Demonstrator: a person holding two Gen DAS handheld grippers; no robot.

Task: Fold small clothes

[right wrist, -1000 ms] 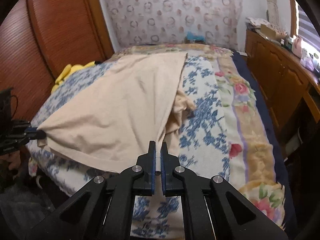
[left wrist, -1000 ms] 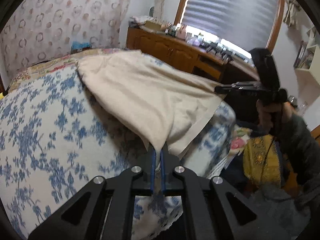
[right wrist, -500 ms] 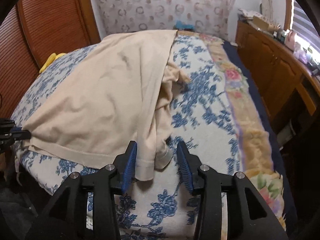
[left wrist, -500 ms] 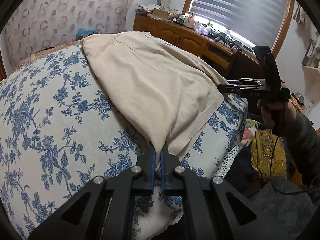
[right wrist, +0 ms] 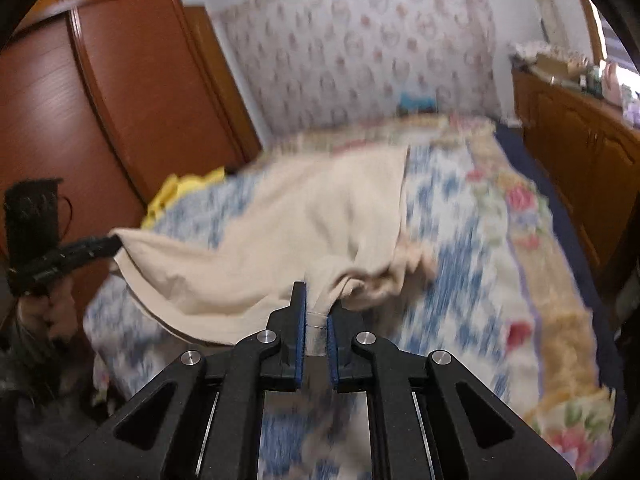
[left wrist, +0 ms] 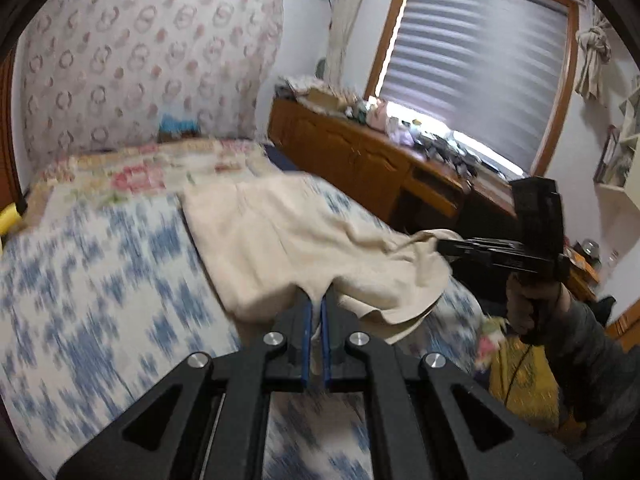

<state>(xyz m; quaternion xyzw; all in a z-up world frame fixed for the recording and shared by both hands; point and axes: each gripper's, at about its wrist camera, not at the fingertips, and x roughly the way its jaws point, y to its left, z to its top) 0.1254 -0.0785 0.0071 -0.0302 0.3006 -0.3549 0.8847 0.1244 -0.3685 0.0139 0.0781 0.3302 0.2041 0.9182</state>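
A beige garment (left wrist: 304, 248) lies spread on the blue-flowered bedspread (left wrist: 100, 300), its near hem lifted off the bed. My left gripper (left wrist: 315, 316) is shut on one near corner of it. My right gripper (right wrist: 316, 316) is shut on the other near corner, with the hem pinched between its blue pads. The garment (right wrist: 312, 232) sags between the two grippers. The right gripper also shows in the left wrist view (left wrist: 444, 246), and the left gripper in the right wrist view (right wrist: 114, 244). Both views are blurred by motion.
A wooden dresser (left wrist: 360, 160) with clutter on top runs along the right of the bed under a window with blinds. A brown wardrobe (right wrist: 120, 92) stands to the left. A yellow item (right wrist: 180, 192) lies at the bed's left edge. A patterned headboard cloth (left wrist: 140, 80) is behind.
My right gripper opened half a second ago and has shut again on the garment's hem. Both grippers have lifted the near edge and moved it forward over the bed.
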